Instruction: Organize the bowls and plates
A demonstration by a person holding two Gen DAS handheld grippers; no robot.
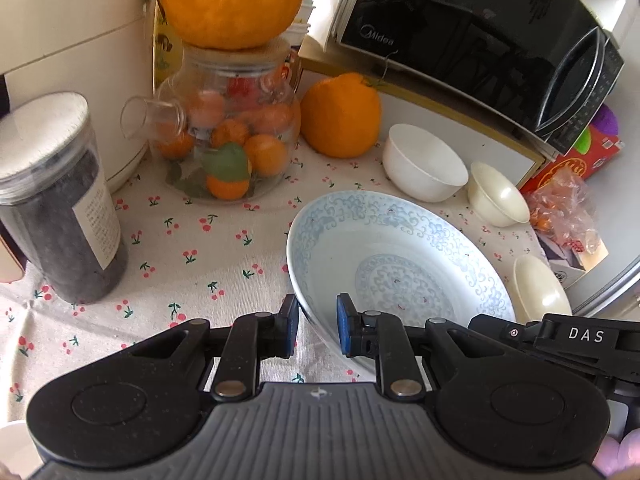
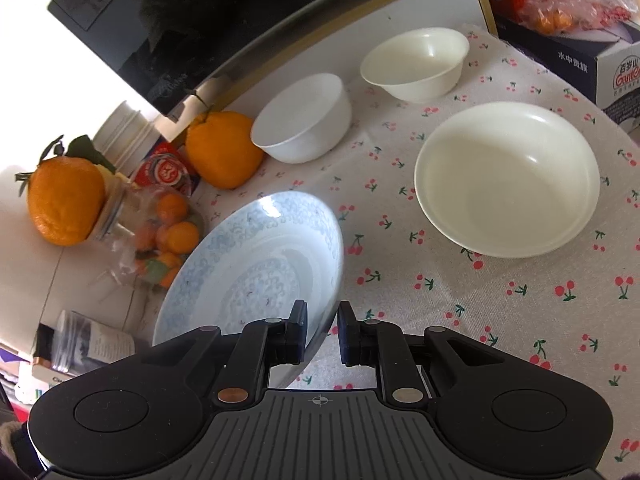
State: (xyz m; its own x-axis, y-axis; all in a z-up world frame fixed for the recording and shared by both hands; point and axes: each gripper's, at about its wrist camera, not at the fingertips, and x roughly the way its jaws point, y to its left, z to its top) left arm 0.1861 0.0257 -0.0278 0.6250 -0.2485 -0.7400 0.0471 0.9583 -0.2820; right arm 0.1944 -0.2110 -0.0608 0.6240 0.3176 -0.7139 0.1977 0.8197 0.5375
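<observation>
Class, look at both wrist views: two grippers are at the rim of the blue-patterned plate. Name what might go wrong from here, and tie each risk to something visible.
1. Both the left gripper and the right gripper straddle only the thin rim of the blue-patterned plate with jaws apart; the tilted plate may slip.
2. The cream plate and white bowl sit nearby; a swing might knock them.
3. The orange balanced on the glass jar could roll off if bumped.

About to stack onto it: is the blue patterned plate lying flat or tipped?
Tipped. The blue patterned plate has its near rim raised off the tablecloth, between both grippers' fingers; its far edge sits lower.
</observation>
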